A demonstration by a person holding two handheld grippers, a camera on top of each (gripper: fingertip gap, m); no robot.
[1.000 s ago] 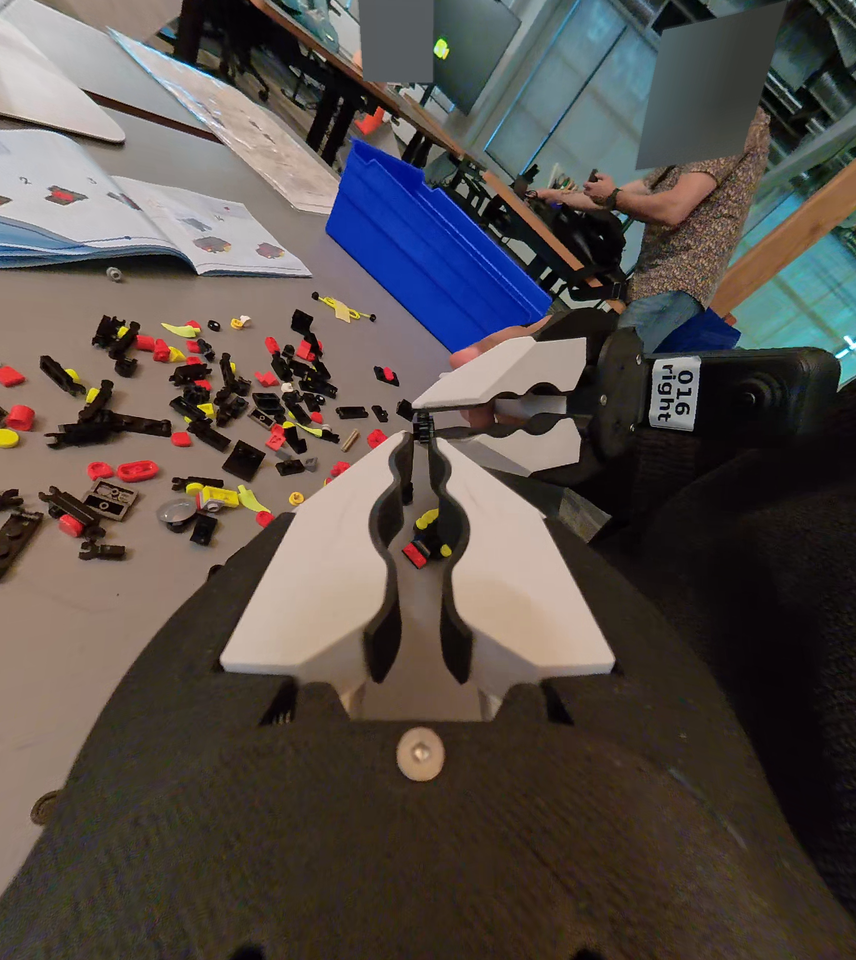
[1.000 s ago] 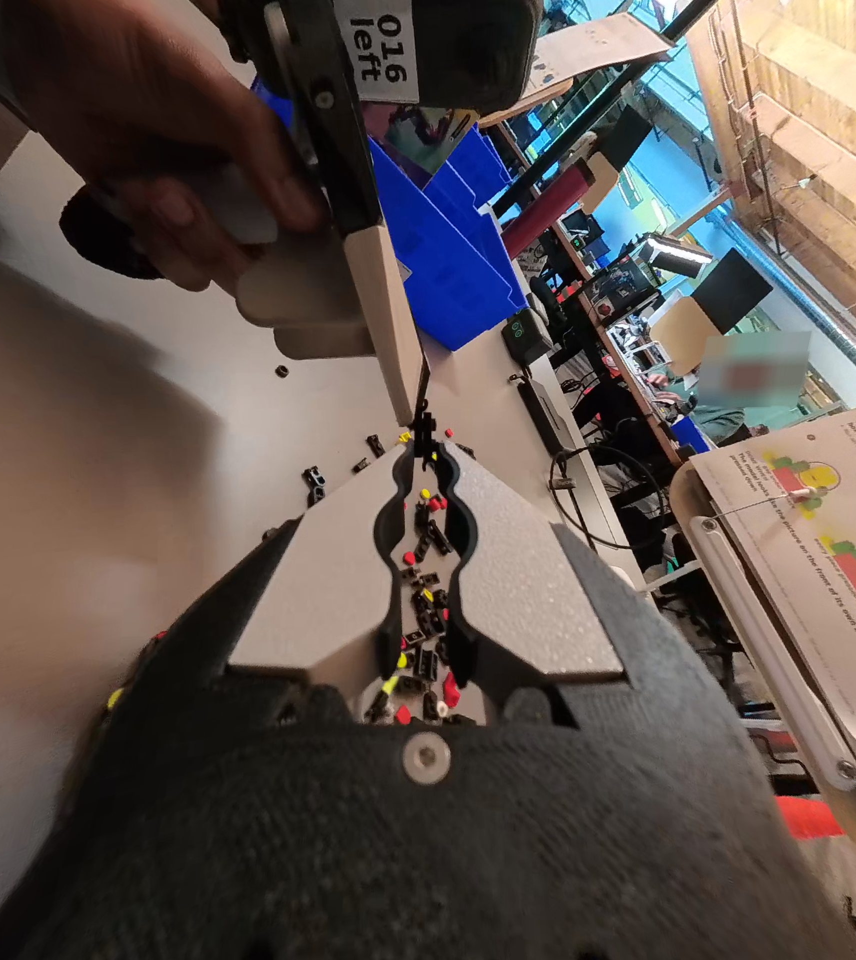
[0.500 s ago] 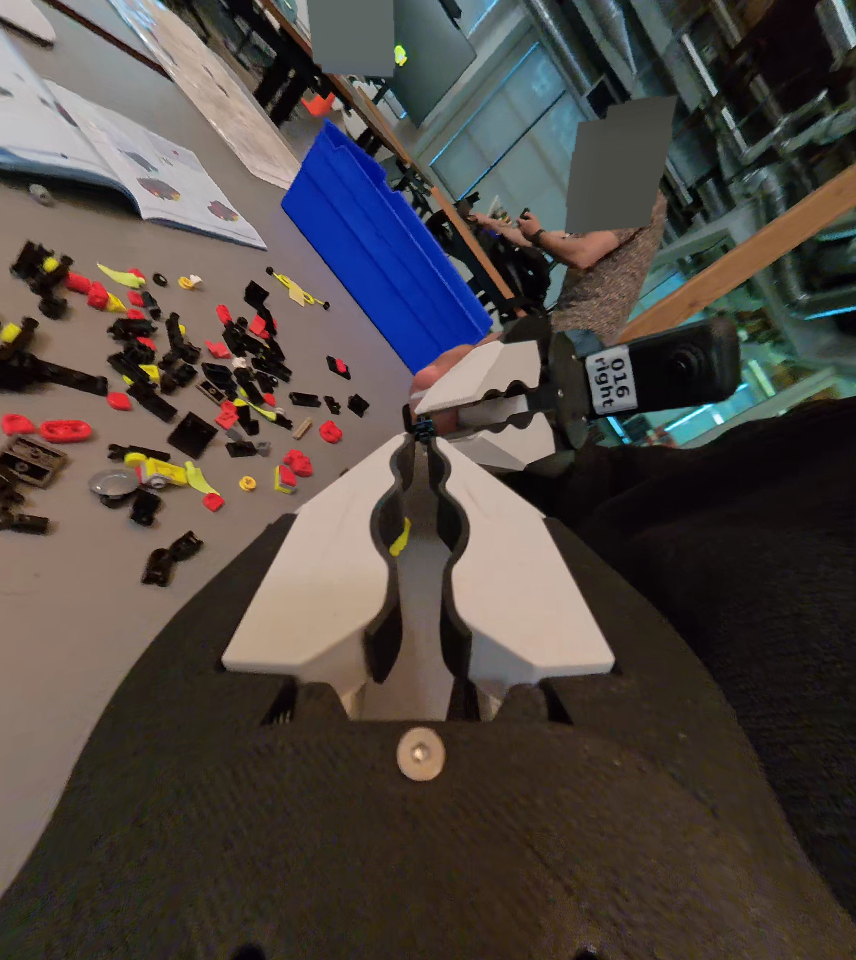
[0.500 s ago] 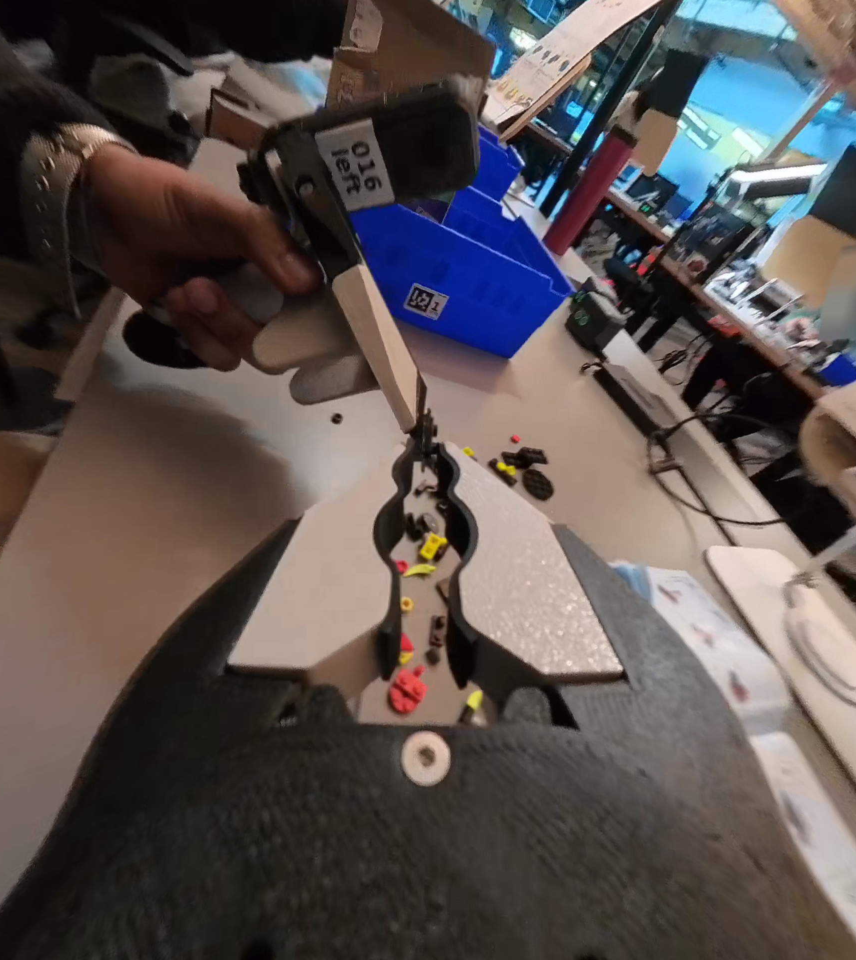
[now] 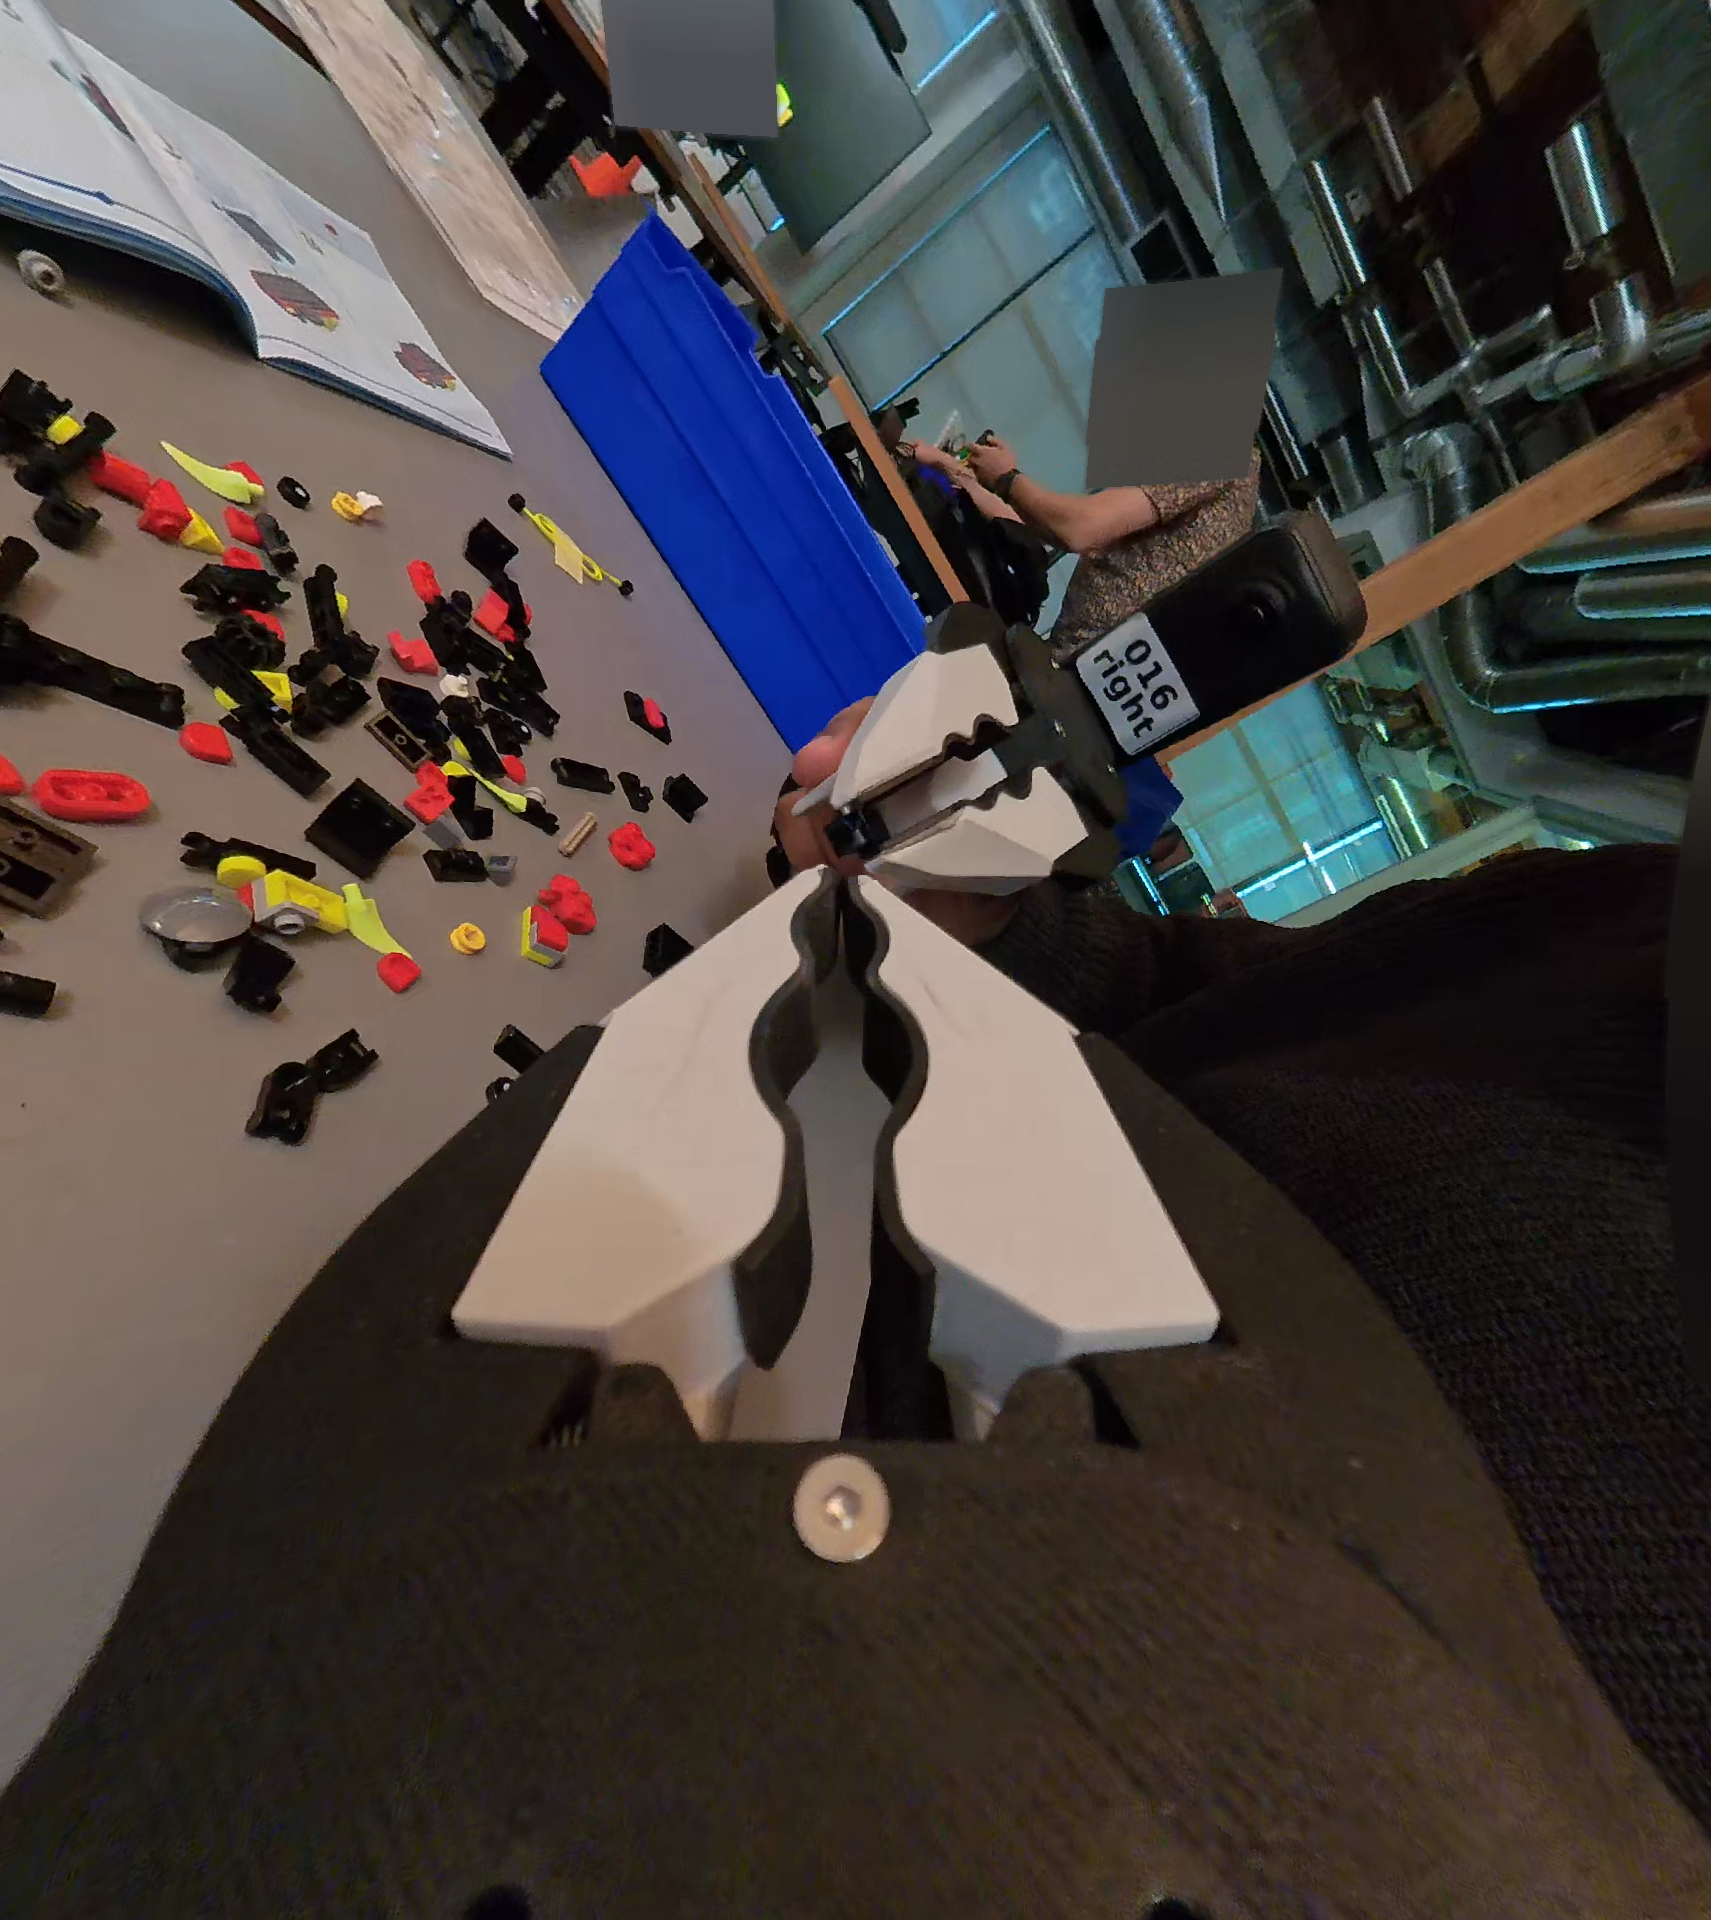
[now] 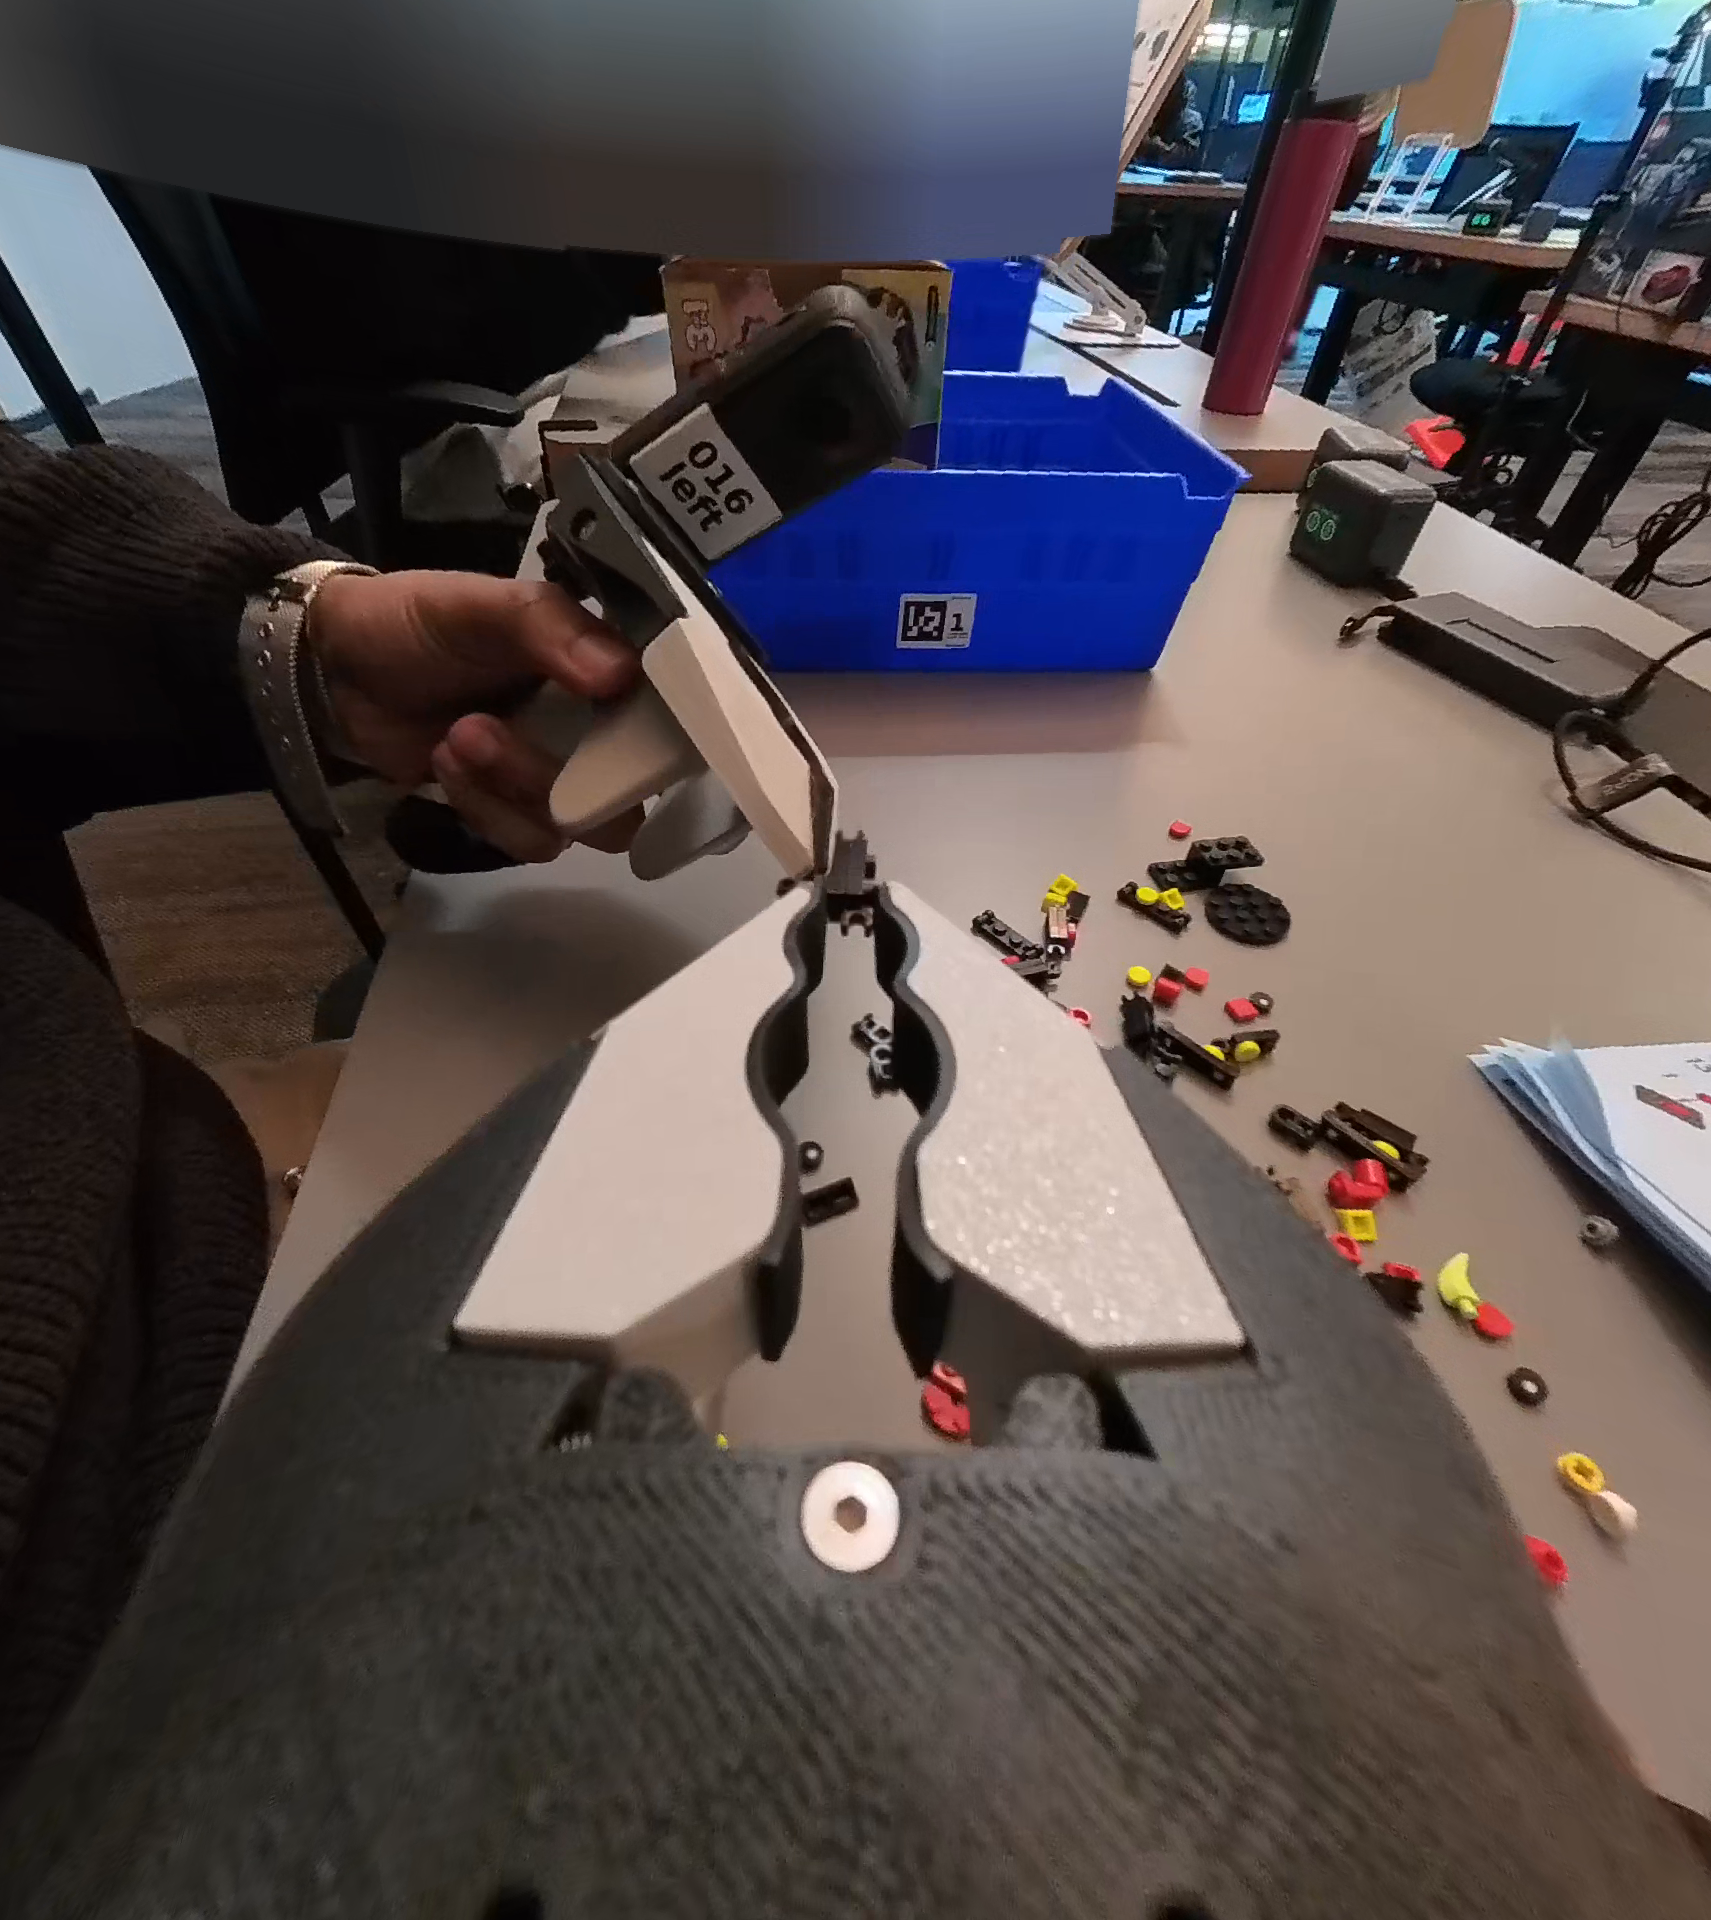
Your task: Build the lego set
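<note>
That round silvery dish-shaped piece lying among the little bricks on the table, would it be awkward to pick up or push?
Probably. The silvery dish piece looks smooth and glossy, so a claw might slip on it. It seems thin and low, likely light, and would probably slide across the grey table when pushed. Being round, it might roll if tipped on edge.

A grey worktop [image 6: 1246, 790] carries scattered black, red and yellow toy bricks [image 5: 331, 707], an open instruction booklet [image 5: 238, 239], a blue bin [image 6: 986, 561] and a black cable [image 6: 1661, 790].
</note>
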